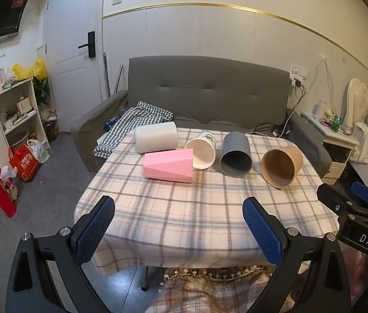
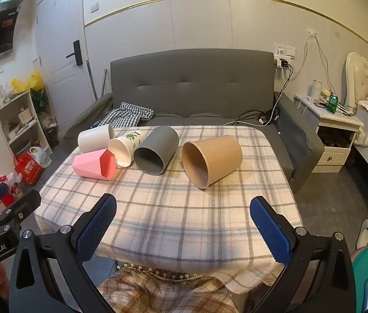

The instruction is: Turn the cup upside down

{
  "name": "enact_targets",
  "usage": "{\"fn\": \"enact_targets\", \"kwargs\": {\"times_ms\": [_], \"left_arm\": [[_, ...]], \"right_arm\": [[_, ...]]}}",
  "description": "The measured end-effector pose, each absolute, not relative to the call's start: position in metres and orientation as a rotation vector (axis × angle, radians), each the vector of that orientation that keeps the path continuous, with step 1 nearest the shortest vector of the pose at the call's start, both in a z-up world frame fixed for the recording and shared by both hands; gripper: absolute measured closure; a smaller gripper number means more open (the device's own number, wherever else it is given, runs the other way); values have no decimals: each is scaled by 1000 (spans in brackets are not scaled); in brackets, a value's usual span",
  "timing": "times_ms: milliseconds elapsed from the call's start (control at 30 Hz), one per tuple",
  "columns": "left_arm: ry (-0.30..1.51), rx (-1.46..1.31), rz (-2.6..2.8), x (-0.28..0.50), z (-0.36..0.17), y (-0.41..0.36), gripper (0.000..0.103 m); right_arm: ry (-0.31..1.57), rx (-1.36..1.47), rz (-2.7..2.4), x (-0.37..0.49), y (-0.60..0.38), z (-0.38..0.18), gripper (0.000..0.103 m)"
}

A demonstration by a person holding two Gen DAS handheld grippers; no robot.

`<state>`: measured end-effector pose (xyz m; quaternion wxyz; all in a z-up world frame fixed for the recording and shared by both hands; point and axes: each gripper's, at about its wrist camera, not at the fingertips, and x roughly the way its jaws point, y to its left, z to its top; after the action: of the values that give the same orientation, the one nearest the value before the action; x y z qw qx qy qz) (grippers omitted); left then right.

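Several cups lie on their sides on the plaid-clothed table (image 1: 173, 214): a white cylinder cup (image 1: 155, 137), a pink faceted cup (image 1: 169, 165), a white cup with green print (image 1: 201, 150), a grey cup (image 1: 236, 157) and a brown cup (image 1: 282, 165). In the right wrist view they are the white (image 2: 94, 138), pink (image 2: 95, 165), printed (image 2: 125, 146), grey (image 2: 156, 154) and brown (image 2: 211, 160) cups. My left gripper (image 1: 178, 224) is open and empty over the table's near edge. My right gripper (image 2: 184, 225) is open and empty, also short of the cups.
A grey sofa (image 1: 210, 91) with a checked cloth (image 1: 134, 122) stands behind the table. Shelves (image 1: 17, 109) and bags are at the left, a nightstand (image 2: 335, 130) and bed at the right. The right gripper's body (image 1: 361, 216) shows at the left view's right edge.
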<state>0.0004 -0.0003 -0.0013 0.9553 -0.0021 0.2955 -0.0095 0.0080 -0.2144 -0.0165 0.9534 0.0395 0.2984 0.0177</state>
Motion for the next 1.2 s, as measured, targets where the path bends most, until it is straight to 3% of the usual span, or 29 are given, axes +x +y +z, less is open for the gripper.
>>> {"fn": "enact_targets", "kwargs": {"times_ms": [1200], "left_arm": [[598, -13, -19, -2, -2, 0, 2]], "right_arm": [[611, 84, 37, 7, -215, -18, 0]]}}
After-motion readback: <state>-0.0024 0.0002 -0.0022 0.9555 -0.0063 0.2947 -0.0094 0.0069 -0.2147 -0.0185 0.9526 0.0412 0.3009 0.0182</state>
